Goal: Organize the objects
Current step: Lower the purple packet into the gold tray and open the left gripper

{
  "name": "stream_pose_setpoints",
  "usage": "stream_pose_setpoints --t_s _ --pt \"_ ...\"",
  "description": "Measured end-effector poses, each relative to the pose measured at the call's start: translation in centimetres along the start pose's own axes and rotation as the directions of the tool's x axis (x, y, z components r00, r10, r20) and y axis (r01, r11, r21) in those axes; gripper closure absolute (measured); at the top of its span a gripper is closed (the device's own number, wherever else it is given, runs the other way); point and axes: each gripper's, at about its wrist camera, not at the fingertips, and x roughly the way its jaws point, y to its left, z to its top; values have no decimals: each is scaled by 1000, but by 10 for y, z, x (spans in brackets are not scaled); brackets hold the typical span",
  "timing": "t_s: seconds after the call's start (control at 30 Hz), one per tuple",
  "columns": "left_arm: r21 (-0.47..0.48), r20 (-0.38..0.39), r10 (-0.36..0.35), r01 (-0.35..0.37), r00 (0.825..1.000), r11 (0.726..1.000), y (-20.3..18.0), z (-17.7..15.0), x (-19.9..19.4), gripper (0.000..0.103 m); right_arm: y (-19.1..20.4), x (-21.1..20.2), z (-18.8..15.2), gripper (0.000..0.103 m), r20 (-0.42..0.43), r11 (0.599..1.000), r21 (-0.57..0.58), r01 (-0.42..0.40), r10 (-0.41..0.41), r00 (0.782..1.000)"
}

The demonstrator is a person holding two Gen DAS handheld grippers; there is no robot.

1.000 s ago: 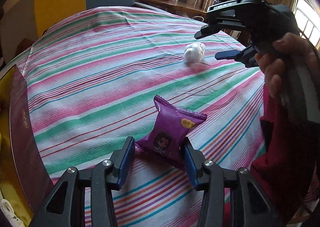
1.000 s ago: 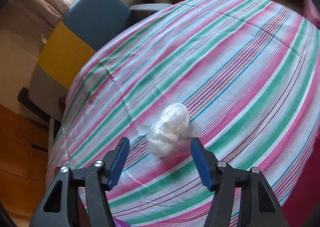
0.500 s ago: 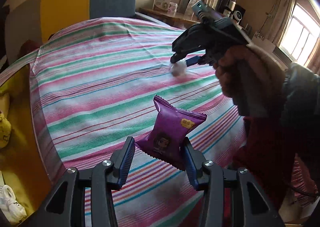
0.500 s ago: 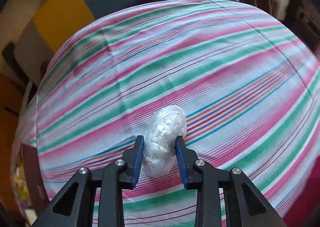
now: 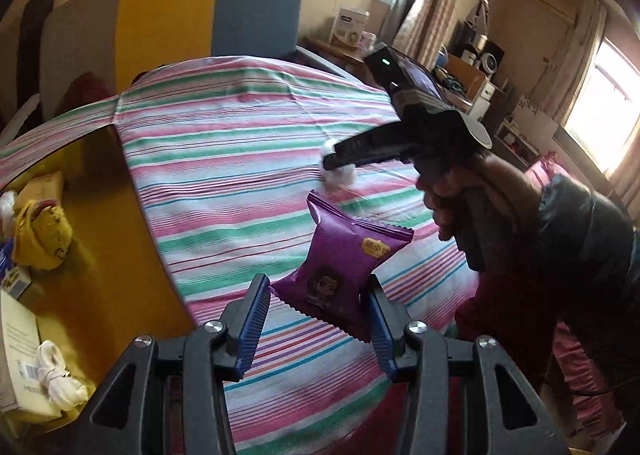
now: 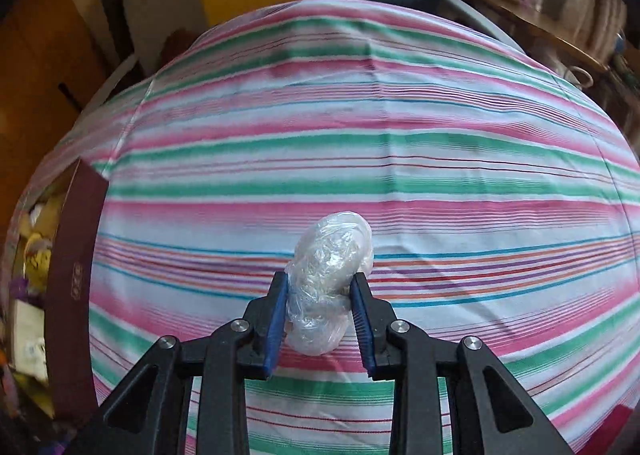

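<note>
Both grabbers are loaded, I'd guess so two things go into the box point(image 5: 100, 215) at the left in one trip. The left gripper point(image 5: 316, 319) pinches a purple snack packet point(image 5: 340, 259) by its sides, lifted over the striped cloth point(image 5: 240, 159). The right gripper point(image 6: 320, 313) has just closed, squeezing a crinkly clear plastic wad point(image 6: 326, 275), whitish, also above the cloth
</note>
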Motion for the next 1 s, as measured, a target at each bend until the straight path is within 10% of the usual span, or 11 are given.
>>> stream_pose_setpoints --t_s 0.2,0.47,1.0 --pt "-205 19 79 -73 997 976 63 4 -27 56 -4 2 2 72 -1 1000 2 7 -7 1000" --pt "-405 -78 274 -282 959 870 144 -17 -36 56 3 1 1 71 0 999 -28 22 -23 1000" --pt "-418 -165 425 -453 890 787 166 -4 -8 54 10 0 -2 71 5 996 -74 43 -43 999"
